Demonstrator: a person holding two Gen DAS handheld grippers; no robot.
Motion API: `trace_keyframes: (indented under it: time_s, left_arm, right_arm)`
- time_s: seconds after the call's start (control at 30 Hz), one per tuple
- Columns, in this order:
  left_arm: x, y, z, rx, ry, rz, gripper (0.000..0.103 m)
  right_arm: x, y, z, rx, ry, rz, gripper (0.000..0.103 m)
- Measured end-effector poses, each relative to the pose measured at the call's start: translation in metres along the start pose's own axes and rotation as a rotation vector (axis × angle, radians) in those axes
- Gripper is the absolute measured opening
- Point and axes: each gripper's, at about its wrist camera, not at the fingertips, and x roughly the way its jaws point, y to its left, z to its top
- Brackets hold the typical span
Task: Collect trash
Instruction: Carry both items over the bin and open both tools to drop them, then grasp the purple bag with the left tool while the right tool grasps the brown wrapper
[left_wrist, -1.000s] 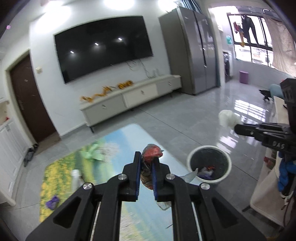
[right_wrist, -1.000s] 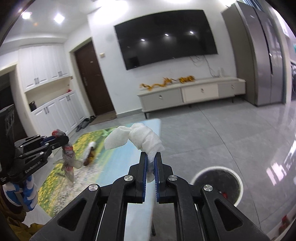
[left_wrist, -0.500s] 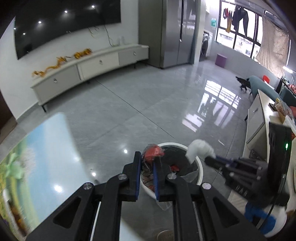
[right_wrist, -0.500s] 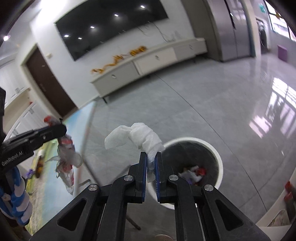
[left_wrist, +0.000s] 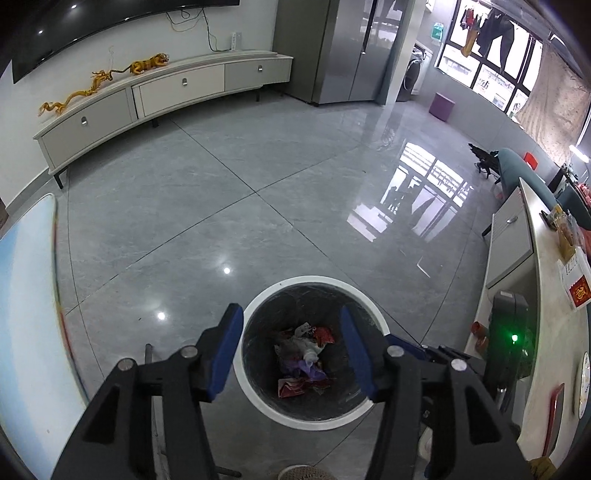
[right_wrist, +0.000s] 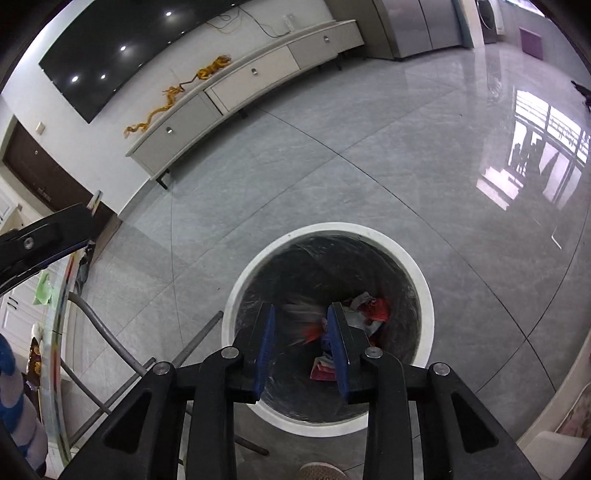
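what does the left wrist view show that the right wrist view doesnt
Only the left wrist view: the window hung with laundry, and the side counter with a green light by it.
Only the right wrist view: the brown door, and a blurred piece of trash dropping between the right gripper jaws.
Both: the white-rimmed trash bin with wrappers inside, the TV cabinet, and open jaws above the bin.

Left gripper (left_wrist: 291, 350) and right gripper (right_wrist: 301, 347), jaws just parted, empty.
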Motion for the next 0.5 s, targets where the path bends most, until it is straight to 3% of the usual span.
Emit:
trace_keyframes:
  time_s: [0.2,0.5]
  left_arm:
    - [-0.038,0.005,-0.01,-0.008,-0.046,0.001,0.053]
    - [-0.12,0.028,-0.04,-0.018,-0.13,0.016,0.053]
  right_arm:
    - [-0.019,0.006,-0.001,-0.001,-0.034,0.001,0.033]
    - [-0.076,0.052,-0.018,-0.074,-0.12,0.042,0.036]
